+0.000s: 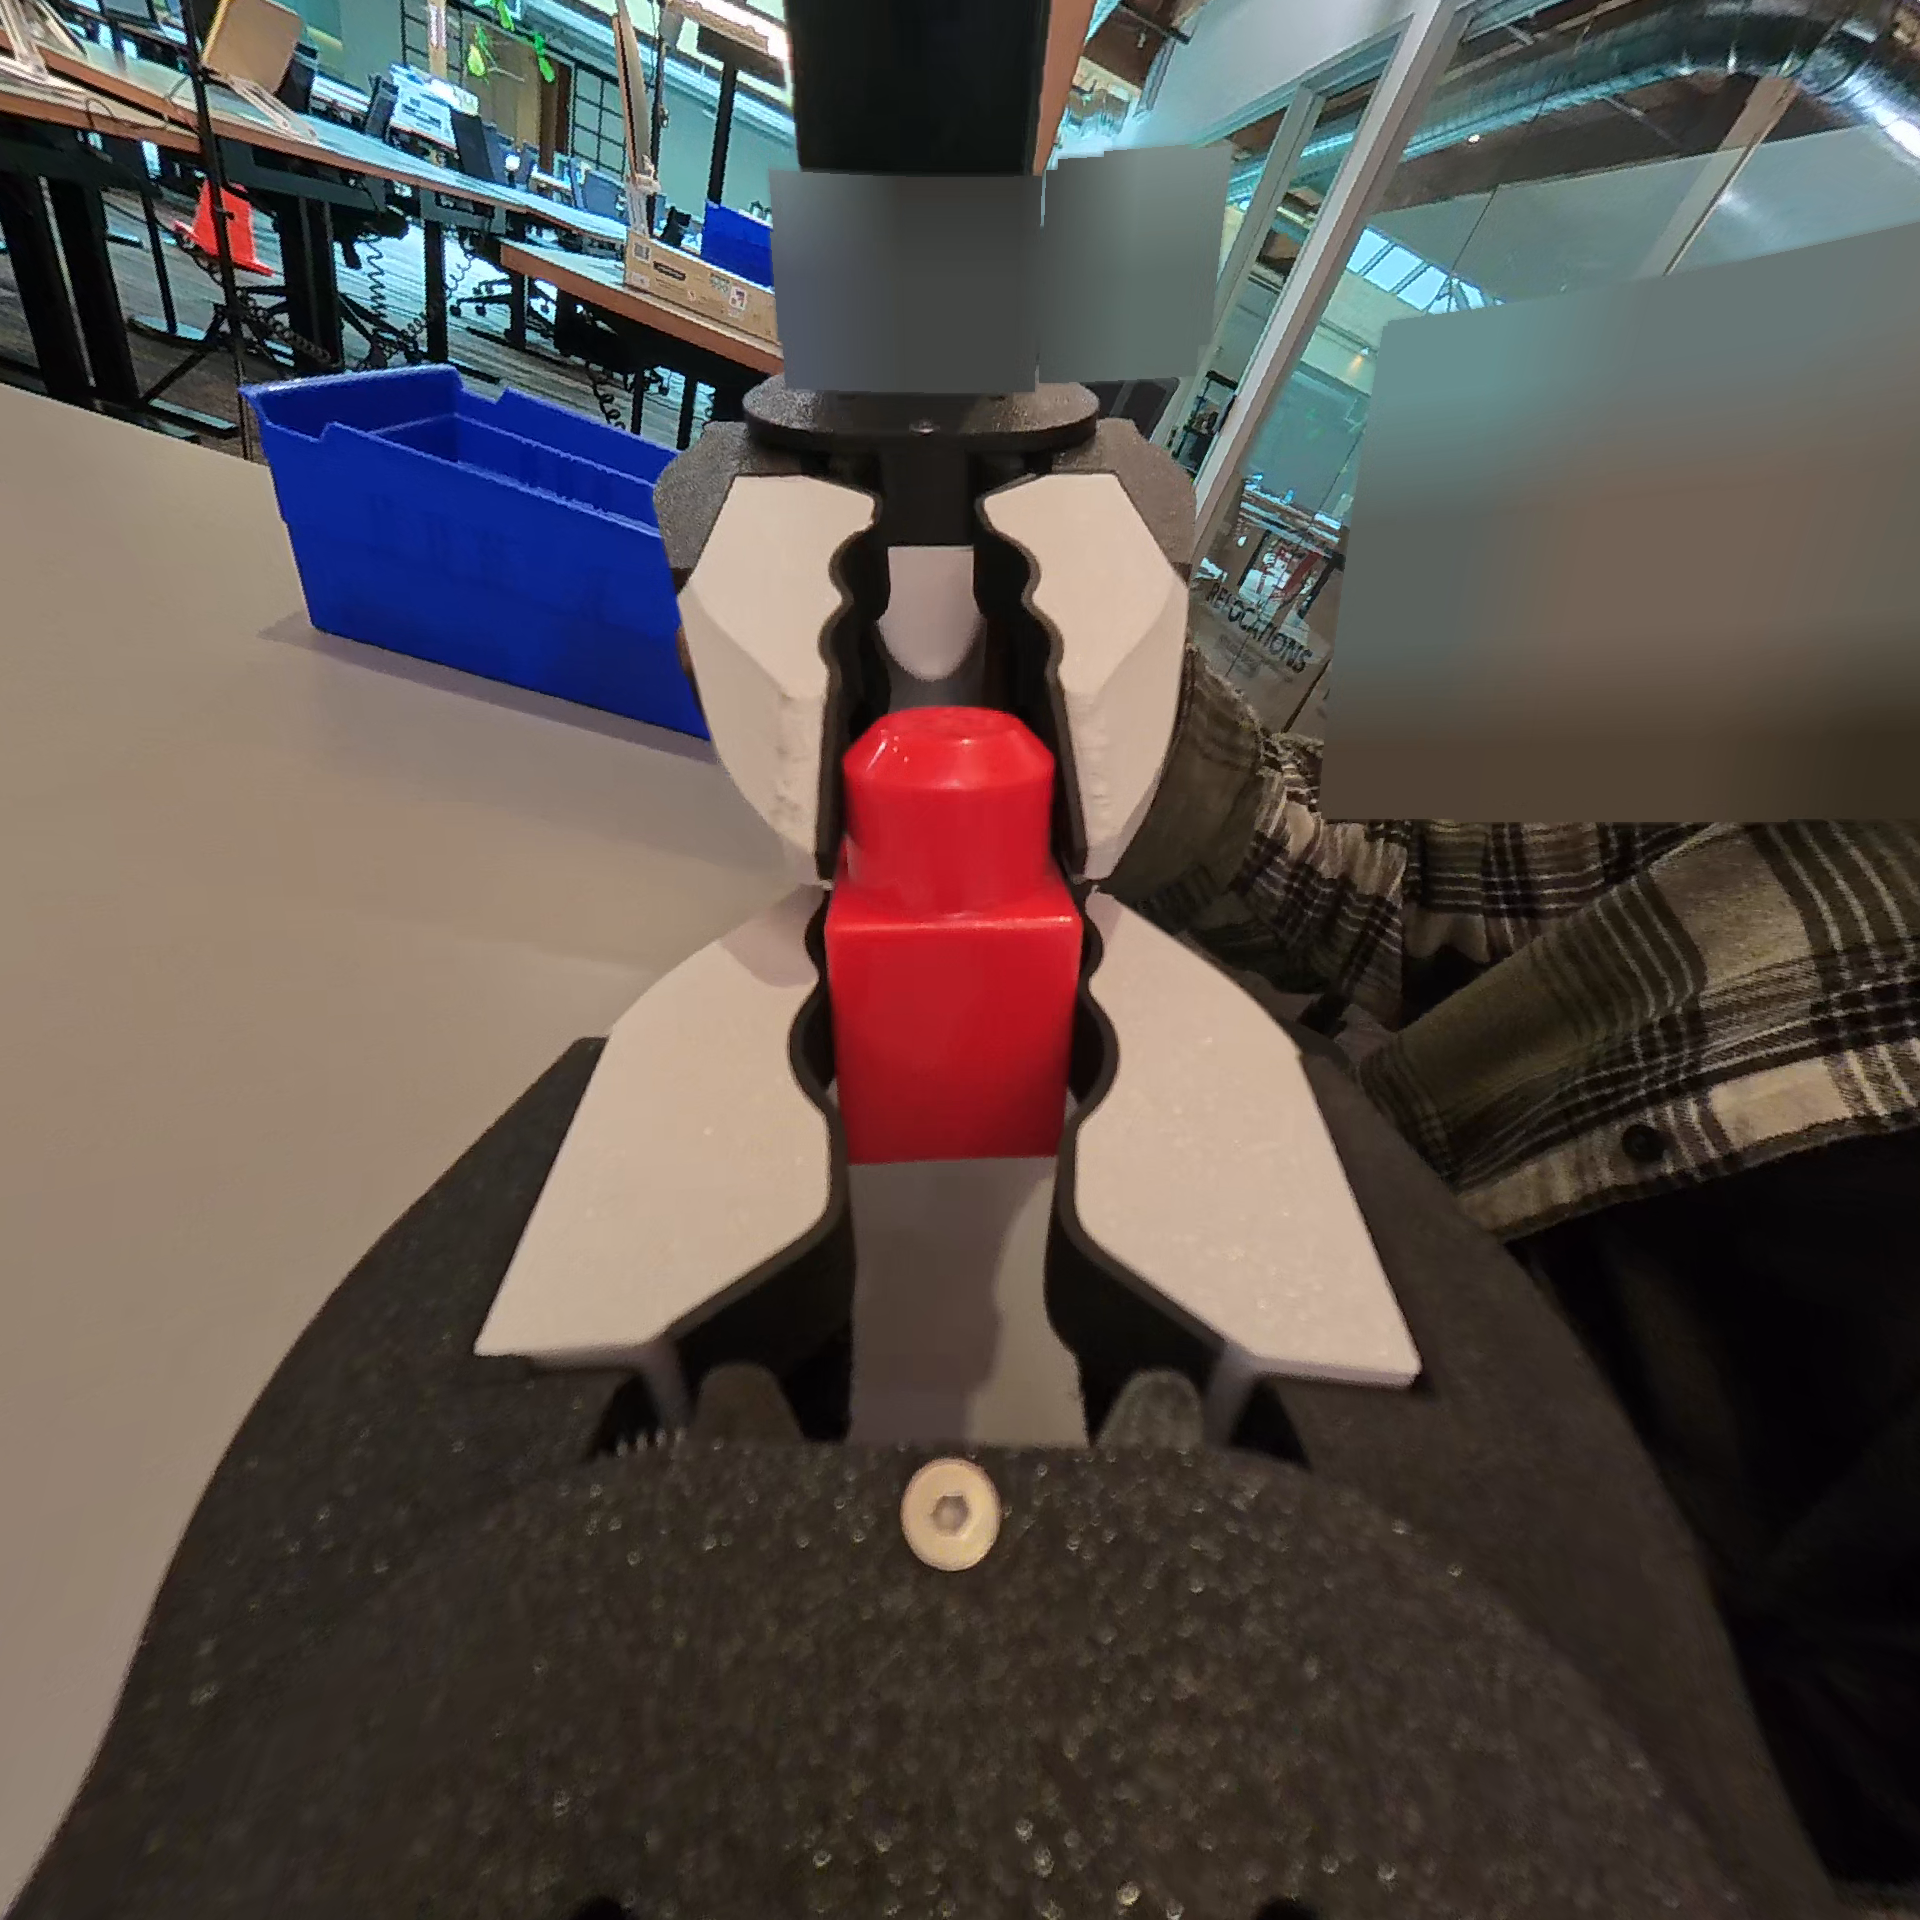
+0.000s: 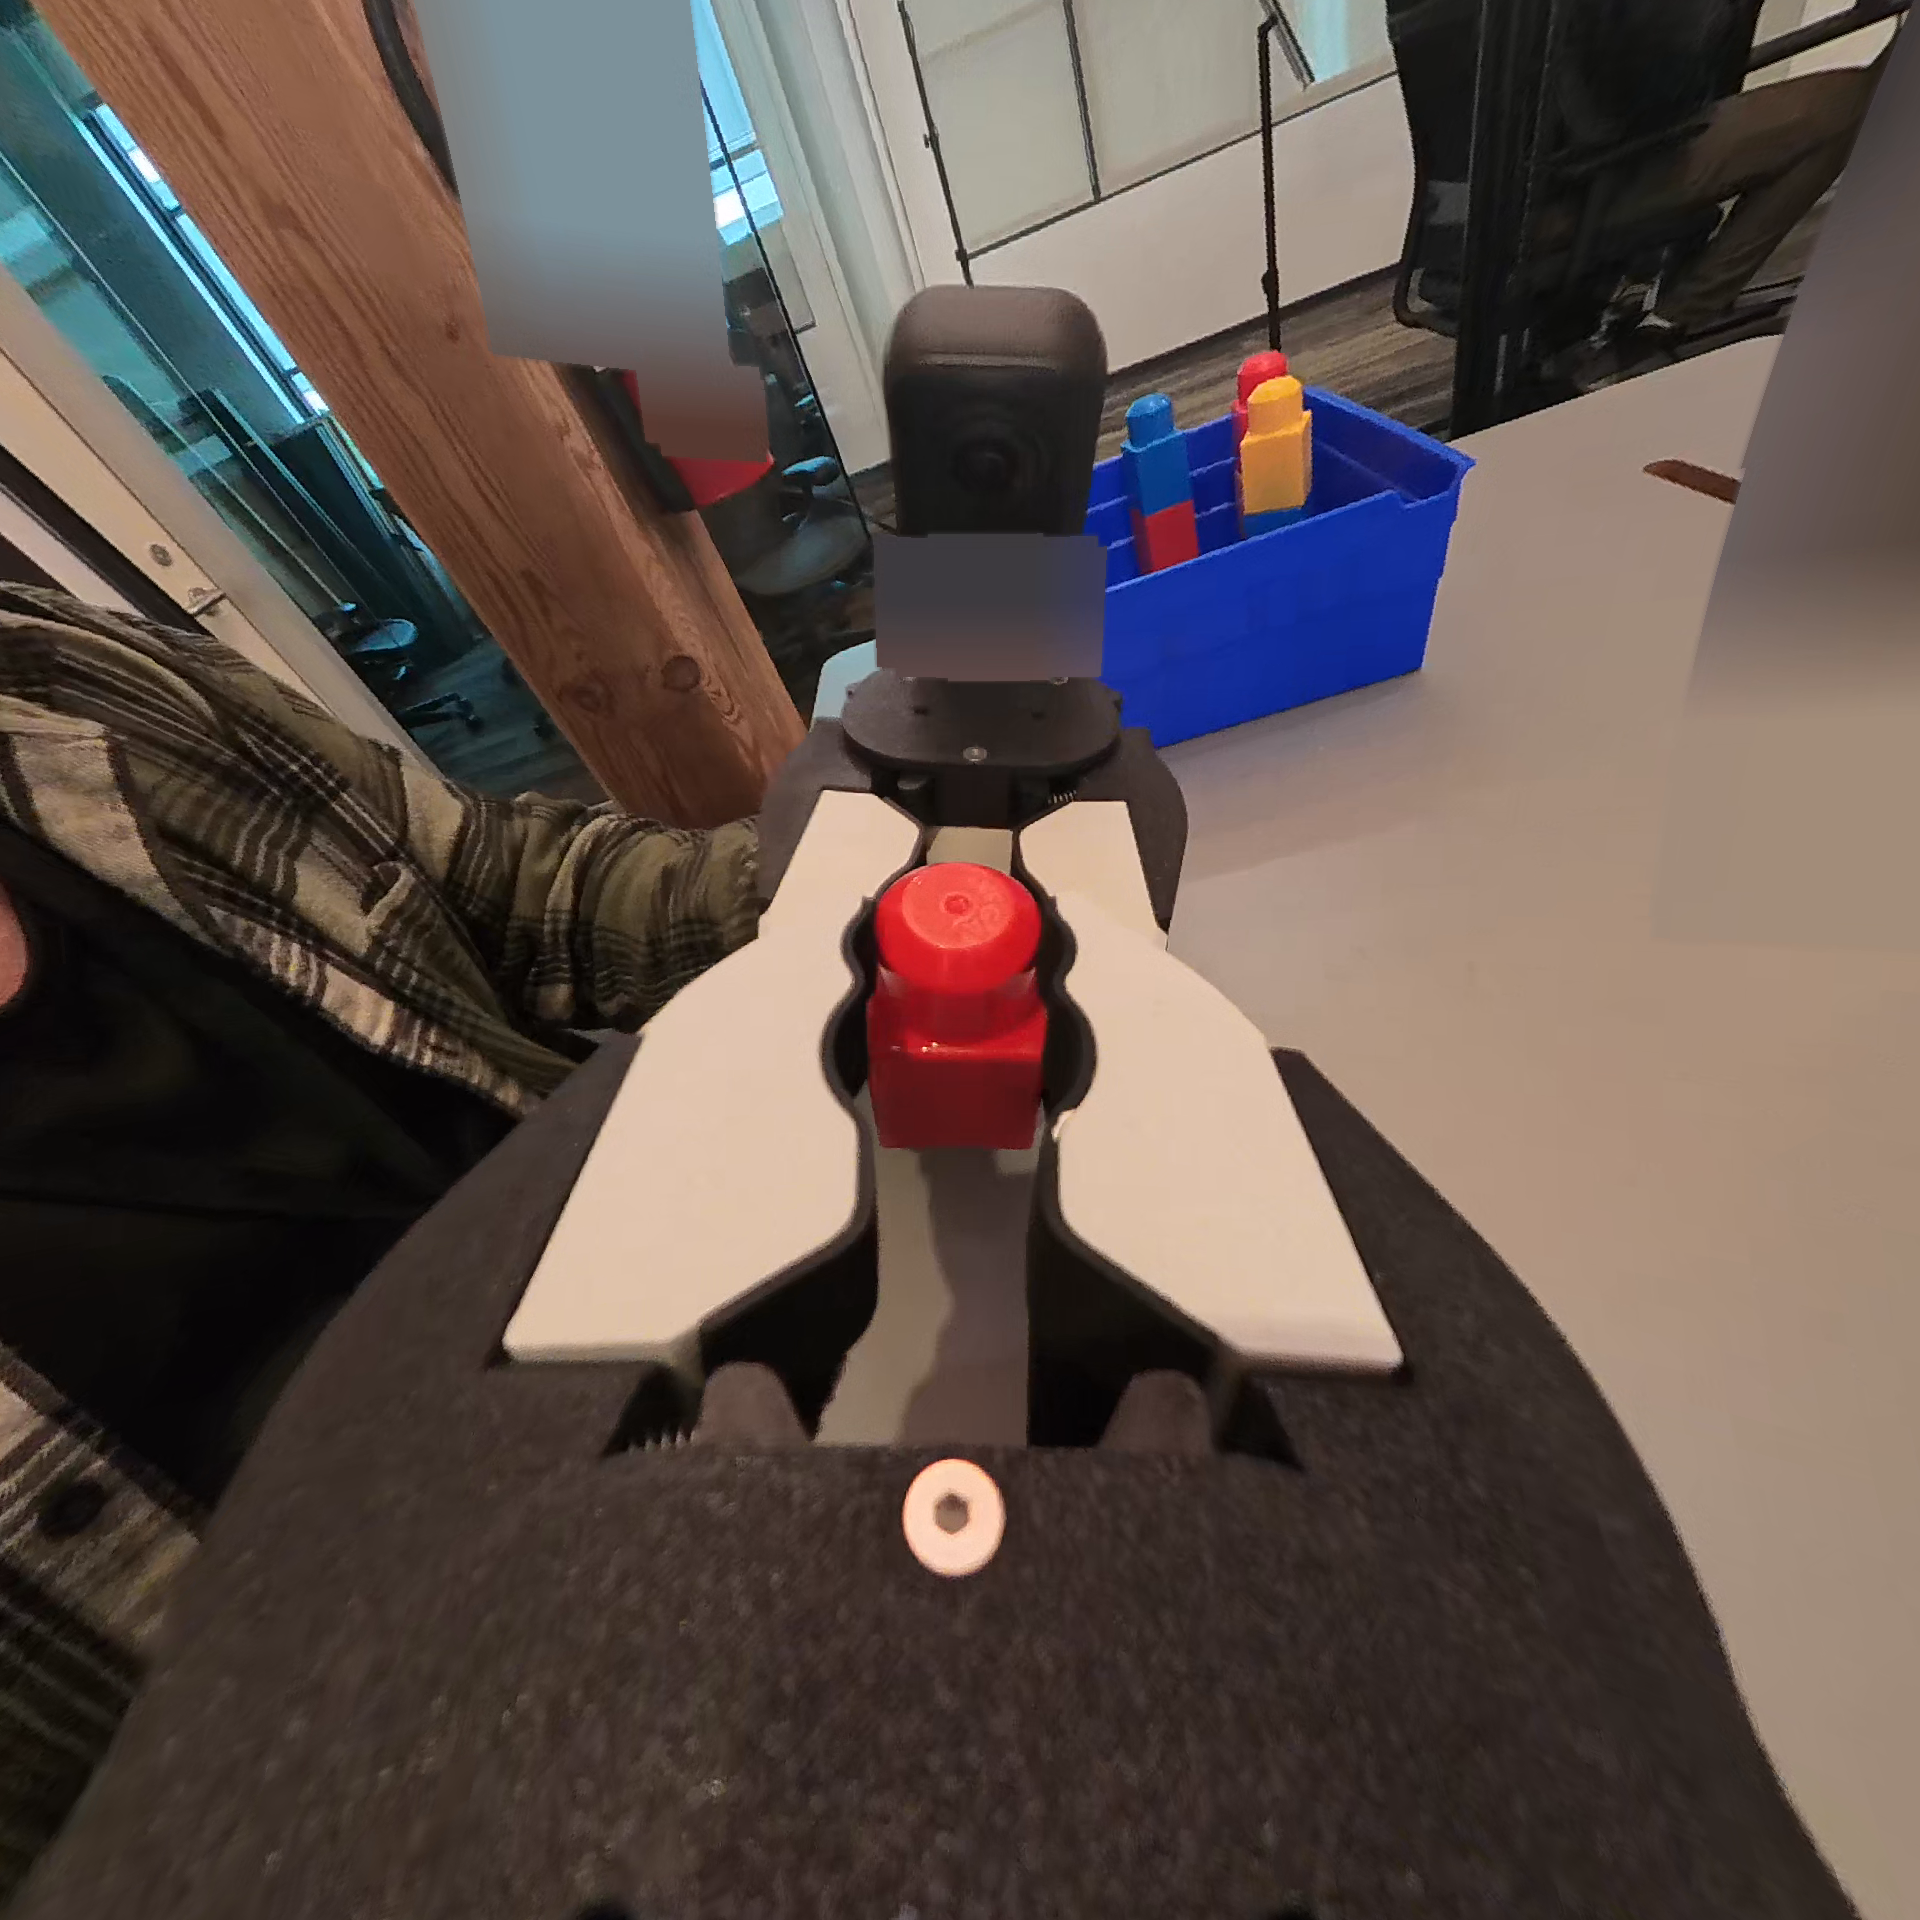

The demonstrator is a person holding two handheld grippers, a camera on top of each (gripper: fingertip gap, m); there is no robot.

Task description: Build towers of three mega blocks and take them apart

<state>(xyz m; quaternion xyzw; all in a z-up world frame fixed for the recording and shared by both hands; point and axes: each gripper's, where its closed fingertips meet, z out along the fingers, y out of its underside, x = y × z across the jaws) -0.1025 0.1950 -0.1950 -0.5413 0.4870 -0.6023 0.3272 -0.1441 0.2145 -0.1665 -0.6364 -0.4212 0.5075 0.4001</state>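
One red mega block (image 1: 951,1039) sits upright, stud up, between two grippers that face each other over the grey table (image 1: 312,935). My left gripper (image 1: 951,977) is shut on the block's square body. My right gripper (image 2: 956,997) is shut on the same red block (image 2: 956,1081) from the opposite side. In the left wrist view the right gripper (image 1: 951,800) shows behind the block, its fingers flanking the stud. In the right wrist view the left gripper (image 2: 966,883) shows beyond the block. Whether the block rests on the table is hidden.
A blue bin (image 1: 468,540) stands on the table at the back left of the left wrist view. Another blue bin (image 2: 1278,613) holds a blue-and-red tower (image 2: 1158,478) and a yellow tower (image 2: 1273,457). A person's plaid sleeve (image 1: 1558,987) is close by. About 5 centimeters separates my left fingertips from my right.
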